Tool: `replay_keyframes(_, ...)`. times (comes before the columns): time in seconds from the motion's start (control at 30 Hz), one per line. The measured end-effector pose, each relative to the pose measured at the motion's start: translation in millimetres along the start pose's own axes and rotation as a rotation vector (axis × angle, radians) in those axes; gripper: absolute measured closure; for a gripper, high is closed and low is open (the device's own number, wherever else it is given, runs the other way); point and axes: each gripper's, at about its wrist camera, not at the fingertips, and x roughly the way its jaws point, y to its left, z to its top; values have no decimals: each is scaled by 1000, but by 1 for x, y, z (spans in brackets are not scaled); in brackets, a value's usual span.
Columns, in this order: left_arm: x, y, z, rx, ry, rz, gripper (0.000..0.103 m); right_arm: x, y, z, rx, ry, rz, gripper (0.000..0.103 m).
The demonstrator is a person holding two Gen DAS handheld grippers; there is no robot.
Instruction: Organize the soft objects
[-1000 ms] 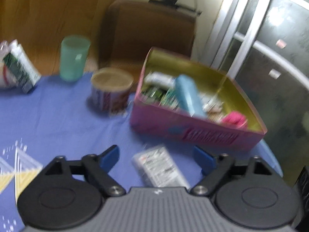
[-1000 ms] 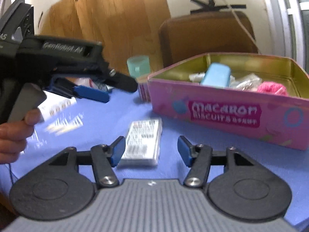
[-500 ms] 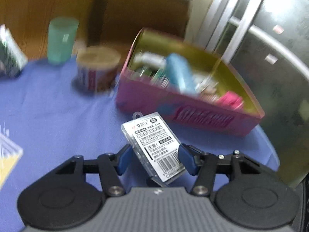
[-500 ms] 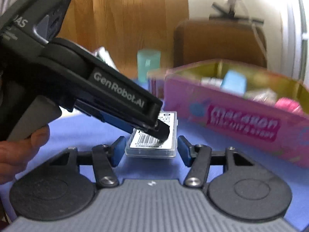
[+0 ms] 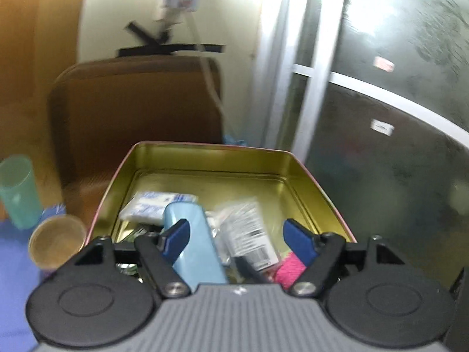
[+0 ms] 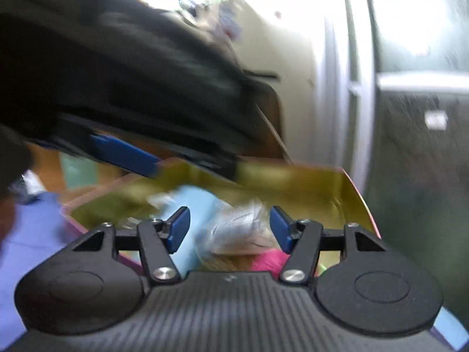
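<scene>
At the far left of the left wrist view a green cup and a brown-rimmed tub stand on the blue worktop, just beside the tin that fills the centre. Inside it lie a white pack, a blue case, a clear barcode packet and, at lower right, something pink.

The packet rests tilted on the other things, so it could slide off or catch a finger if the left gripper dips; both views are blurred, which suggests fast motion and a possible knock against the tin wall. In the right wrist view the left tool crosses the upper left, close above the right gripper, so the two could collide.

Both pairs of fingers stand wide apart, holding nothing and touching nothing that I can see, above the tin's contents.
</scene>
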Motion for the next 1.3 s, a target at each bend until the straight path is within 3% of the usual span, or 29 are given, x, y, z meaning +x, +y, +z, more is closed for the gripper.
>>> replay_keyframes(0.07, -12, 9, -7, -11, -12, 28, 27, -9, -11, -5, 67, -10, 32, 40)
replay_keyframes(0.2, -41, 18, -26, 38, -34, 182, 13, -38, -17, -14, 110, -47, 51, 40)
replay_keyframes(0.3, -66, 23, -44, 50, -54, 253, 4, -58, -16, -22, 180, -63, 85, 34)
replay_keyframes(0.43, -97, 29, -67, 42, -48, 323, 1, -82, -1, -32, 215, -57, 87, 30)
replay_keyframes(0.53, -116, 32, -79, 33, -33, 326, 0, -101, 11, -40, 252, -32, 101, 22)
replay_keyframes(0.83, -148, 32, -105, 50, 13, 380, 0, -131, 20, -40, 391, 12, 164, 12)
replay_keyframes(1.07, -165, 27, -120, 74, -9, 443, 0, -150, 39, -39, 369, 1, 181, 11)
replay_keyframes(1.3, -175, 22, -127, 87, -25, 460, 0, -163, 44, -37, 355, -23, 181, 8)
